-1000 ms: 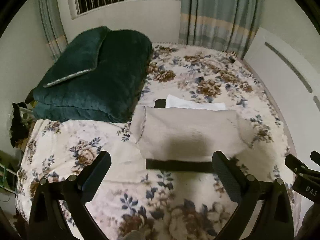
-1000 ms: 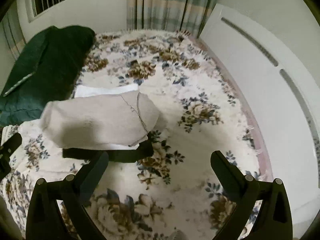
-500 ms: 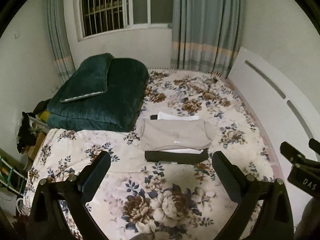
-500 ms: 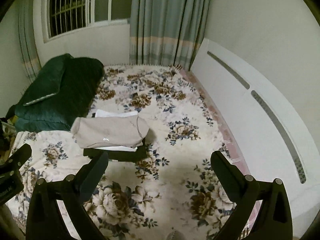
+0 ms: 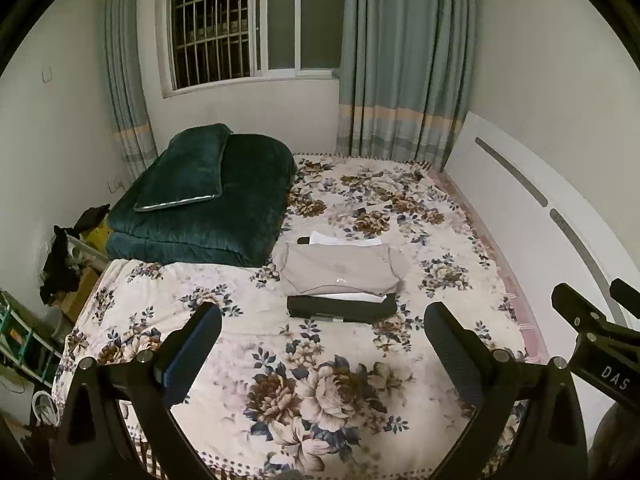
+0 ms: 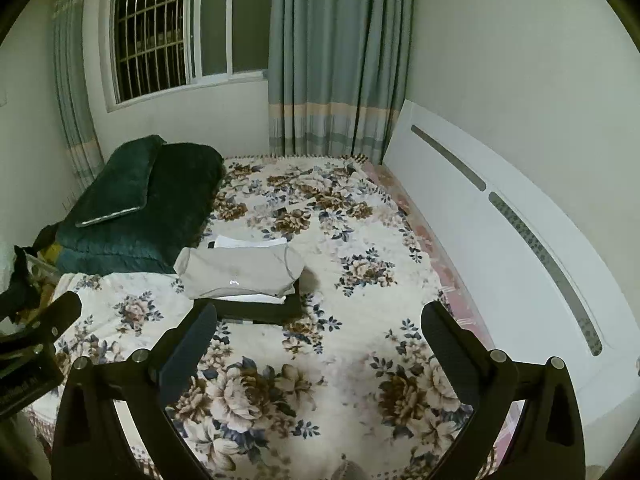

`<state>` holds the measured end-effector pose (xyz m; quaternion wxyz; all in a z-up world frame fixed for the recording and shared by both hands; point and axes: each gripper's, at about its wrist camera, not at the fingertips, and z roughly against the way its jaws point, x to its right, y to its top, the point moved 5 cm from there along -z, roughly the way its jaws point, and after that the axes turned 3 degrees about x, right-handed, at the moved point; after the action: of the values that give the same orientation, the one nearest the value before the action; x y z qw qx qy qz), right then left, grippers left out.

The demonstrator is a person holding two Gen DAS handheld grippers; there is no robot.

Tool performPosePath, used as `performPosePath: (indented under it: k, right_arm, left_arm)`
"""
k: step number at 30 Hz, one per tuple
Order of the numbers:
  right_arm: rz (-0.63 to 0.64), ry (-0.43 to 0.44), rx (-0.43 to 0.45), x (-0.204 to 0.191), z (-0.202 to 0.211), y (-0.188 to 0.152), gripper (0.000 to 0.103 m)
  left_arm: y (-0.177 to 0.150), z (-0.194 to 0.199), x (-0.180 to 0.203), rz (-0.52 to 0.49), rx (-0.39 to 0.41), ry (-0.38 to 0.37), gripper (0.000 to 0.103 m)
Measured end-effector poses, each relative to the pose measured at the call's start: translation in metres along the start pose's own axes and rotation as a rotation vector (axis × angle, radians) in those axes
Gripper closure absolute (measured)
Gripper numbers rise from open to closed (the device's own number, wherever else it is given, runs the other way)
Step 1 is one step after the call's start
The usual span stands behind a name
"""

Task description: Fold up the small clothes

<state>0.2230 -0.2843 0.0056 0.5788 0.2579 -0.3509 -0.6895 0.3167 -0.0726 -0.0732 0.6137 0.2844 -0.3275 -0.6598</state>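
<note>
One stack of three folded small garments lies near the middle of the floral bedspread (image 5: 328,380): one beige folded top (image 5: 340,270) uppermost, one white folded piece (image 5: 360,297) under it, one black folded piece (image 5: 340,310) at the bottom. At the bed's far left corner sit one dark green folded quilt (image 5: 224,224) and one dark green pillow (image 5: 184,168) on it. Two grey-blue curtains (image 5: 404,60) flank one barred window (image 5: 248,20).

i have the left gripper (image 5: 322,338) and the right gripper (image 6: 319,338) side by side, jaws spread wide, gripping nothing.
</note>
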Motion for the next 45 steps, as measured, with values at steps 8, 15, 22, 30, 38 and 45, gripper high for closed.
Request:
performPosePath:
  k: [8, 15, 22, 30, 38, 45]
  right_arm:
    - [0.002, -0.001, 0.025, 0.004, 0.019, 0.001, 0.000]
    - [0.003, 0.013, 0.041, 0.004, 0.038, 0.008, 0.000]
    - [0.016, 0.036, 0.048, -0.004, 0.034, 0.023, 0.000]
    - [0.022, 0.054, 0.055, -0.008, 0.030, 0.027, 0.000]
    - [0.022, 0.062, 0.057, -0.012, 0.029, 0.026, 0.000]
    - [0.024, 0.066, 0.056, -0.013, 0.028, 0.025, 0.000]
  left_arm:
    - [0.000, 0.014, -0.004, 0.013, 0.024, 0.006, 0.000]
    - [-0.001, 0.021, -0.004, 0.010, 0.039, 0.013, 0.000]
    - [0.000, 0.029, -0.008, 0.013, 0.049, 0.025, 0.000]
    - [0.003, 0.033, -0.012, 0.009, 0.058, 0.030, 0.000]
    - [0.003, 0.033, -0.012, 0.011, 0.058, 0.027, 0.000]
    - [0.003, 0.033, -0.013, 0.011, 0.058, 0.028, 0.000]
